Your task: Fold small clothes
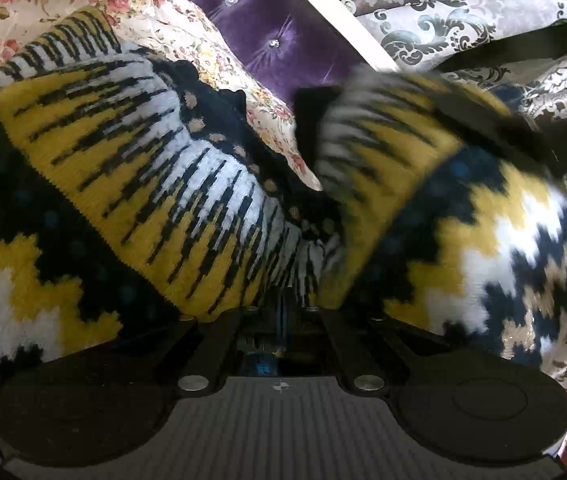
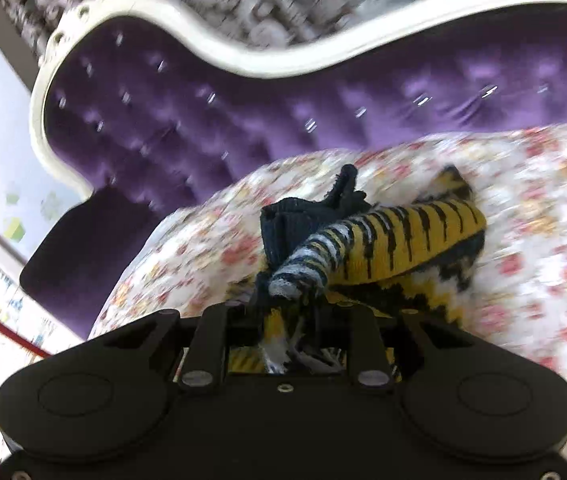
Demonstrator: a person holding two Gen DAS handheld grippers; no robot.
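A small knit sweater point(image 1: 131, 184) in yellow, black and white fills the left wrist view and drapes over both sides of my left gripper point(image 1: 283, 300), which is shut on its fabric; the fingertips are hidden in the folds. In the right wrist view my right gripper point(image 2: 295, 300) is shut on a bunched edge of the same sweater point(image 2: 395, 240), with the dark collar point(image 2: 303, 216) sticking up just past the jaws. The sweater hangs over the floral bedspread point(image 2: 523, 240).
A purple tufted headboard point(image 2: 243, 112) with a white frame point(image 2: 211, 36) stands behind the bed. Damask-patterned curtains point(image 1: 463, 12) hang at the right in the left wrist view. The floral bedspread point(image 1: 43, 4) runs to the left.
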